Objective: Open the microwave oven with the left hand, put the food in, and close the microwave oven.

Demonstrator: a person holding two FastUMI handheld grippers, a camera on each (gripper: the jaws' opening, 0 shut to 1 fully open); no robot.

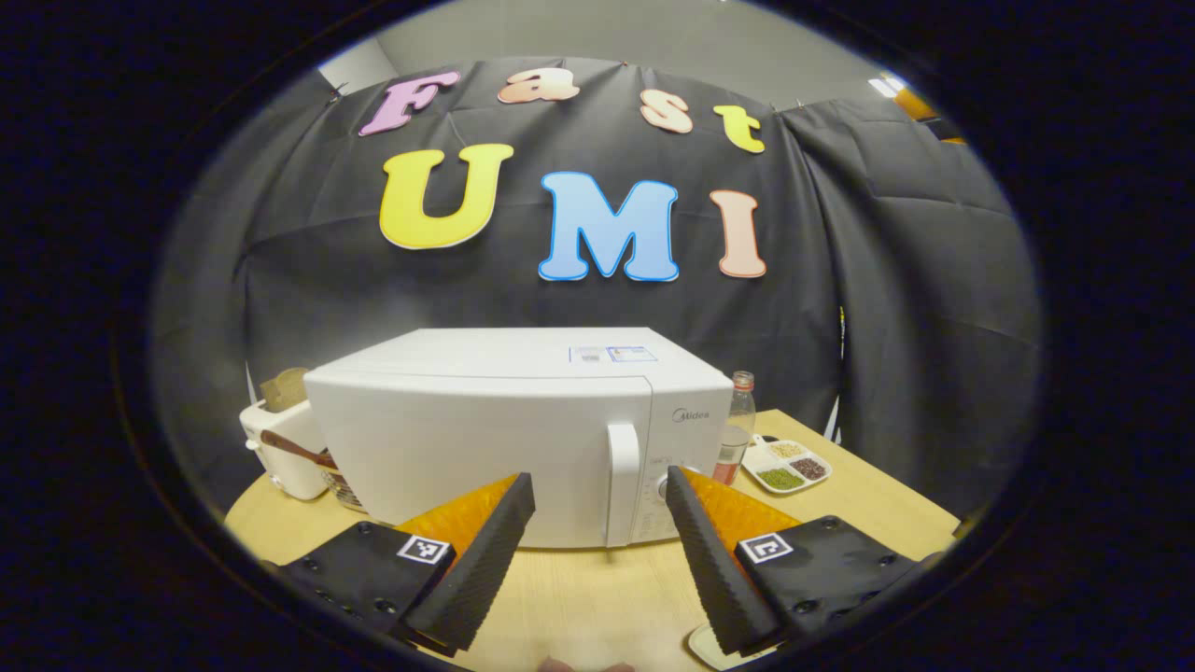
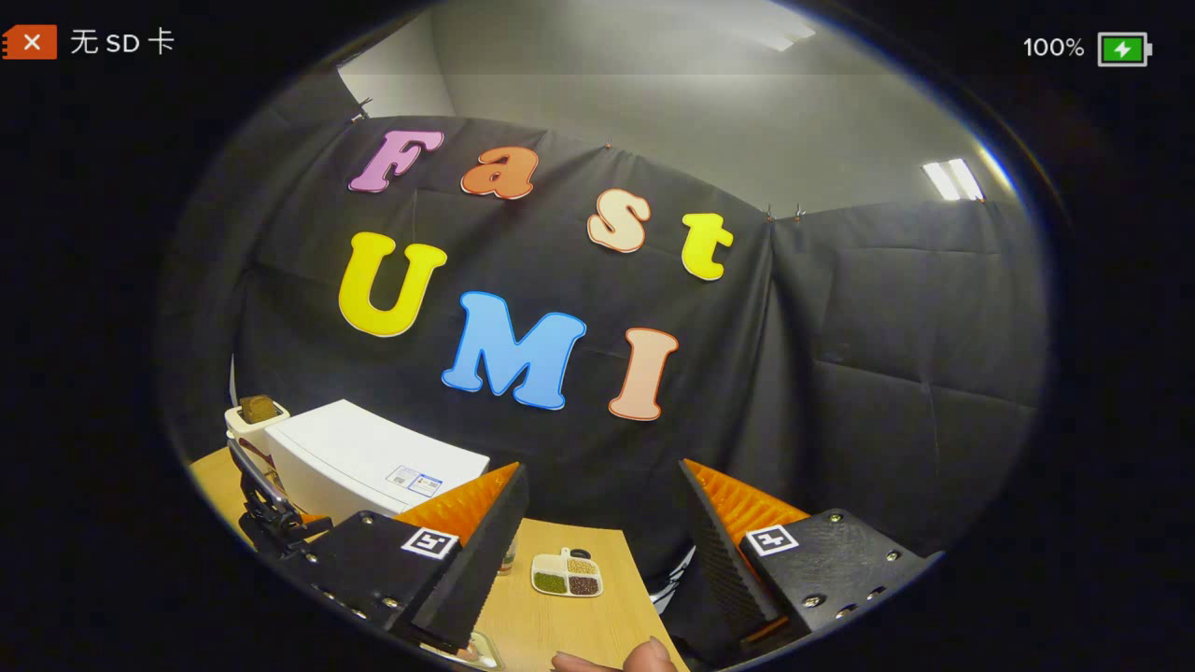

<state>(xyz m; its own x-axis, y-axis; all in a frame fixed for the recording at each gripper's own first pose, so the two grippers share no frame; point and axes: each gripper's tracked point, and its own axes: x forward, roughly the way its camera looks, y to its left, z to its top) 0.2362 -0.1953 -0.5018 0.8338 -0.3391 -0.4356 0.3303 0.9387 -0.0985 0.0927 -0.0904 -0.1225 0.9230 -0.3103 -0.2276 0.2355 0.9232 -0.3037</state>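
Note:
The white microwave [image 1: 485, 439] stands on the round wooden table [image 1: 579, 597] with its door shut and its vertical handle [image 1: 623, 481] facing me. My left gripper [image 1: 597, 485] hovers open just in front of the door, its two fingers either side of the handle and apart from it. Below the right finger the rim of a pale plate [image 1: 705, 646] peeks out; what lies on it is hidden. My right gripper [image 2: 603, 476] is open and empty, held higher and to the right of the microwave [image 2: 364, 457]. A plate edge [image 2: 478, 651] sits under its left finger.
A small divided dish of grains [image 1: 789, 464] and a clear bottle [image 1: 738, 420] stand right of the microwave. A white appliance [image 1: 280, 448] with a wooden utensil sits on its left. A fingertip [image 2: 616, 661] shows at the bottom. The table edge runs near the dish [image 2: 567, 574].

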